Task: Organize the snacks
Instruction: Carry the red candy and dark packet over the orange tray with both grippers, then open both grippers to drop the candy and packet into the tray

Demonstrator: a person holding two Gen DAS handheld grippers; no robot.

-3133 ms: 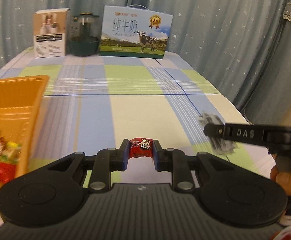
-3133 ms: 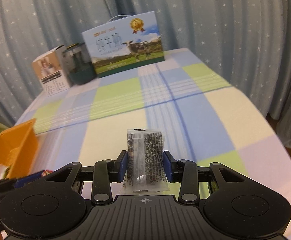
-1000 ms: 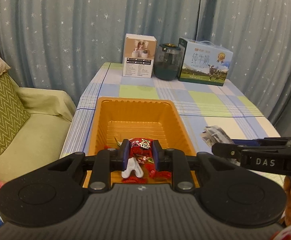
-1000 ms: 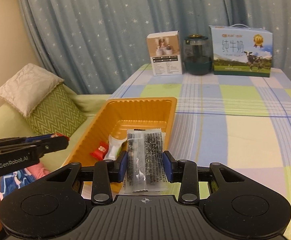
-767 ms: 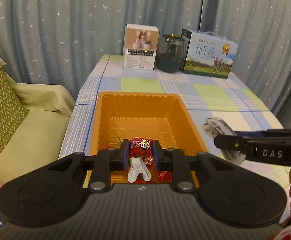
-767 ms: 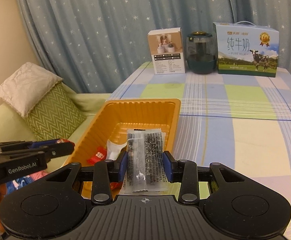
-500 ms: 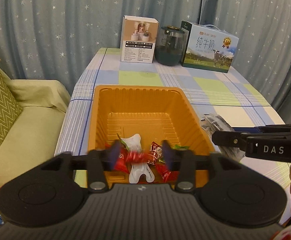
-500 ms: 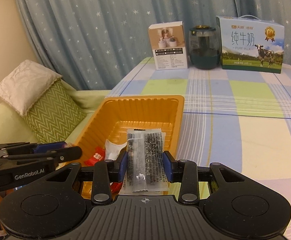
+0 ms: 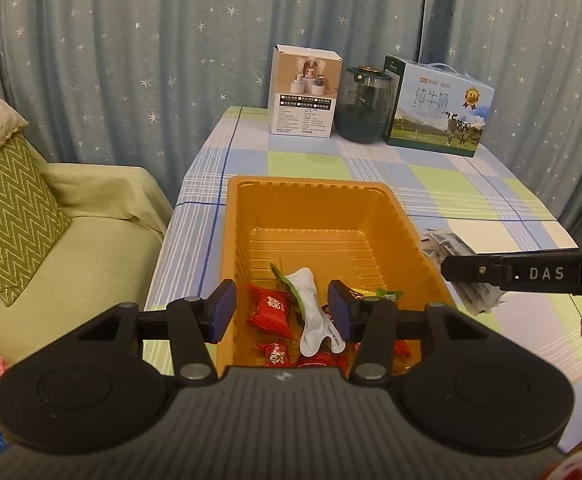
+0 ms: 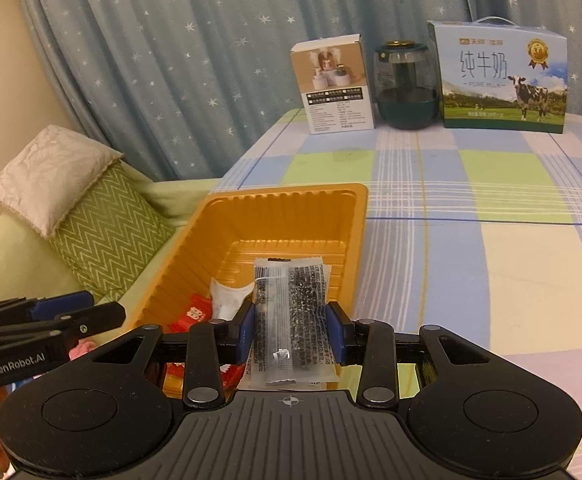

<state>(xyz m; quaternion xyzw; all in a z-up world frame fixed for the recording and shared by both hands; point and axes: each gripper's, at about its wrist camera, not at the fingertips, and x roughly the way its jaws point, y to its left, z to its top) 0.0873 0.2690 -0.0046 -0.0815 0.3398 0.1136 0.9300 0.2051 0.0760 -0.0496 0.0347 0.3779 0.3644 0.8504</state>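
Left claw (image 9: 281, 312) gapes empty over the orange tray (image 9: 311, 196) at the bench's left edge; right claw (image 10: 290, 334), clamping the sesame packet (image 10: 289, 312), should clear the rim before letting go.

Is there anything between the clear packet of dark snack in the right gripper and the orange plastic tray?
Nothing visible. The clear packet in the right gripper hangs over the orange tray's open near end.

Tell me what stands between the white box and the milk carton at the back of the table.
A dark green glass jar stands between the white box and the milk carton, clearest in the right wrist view.
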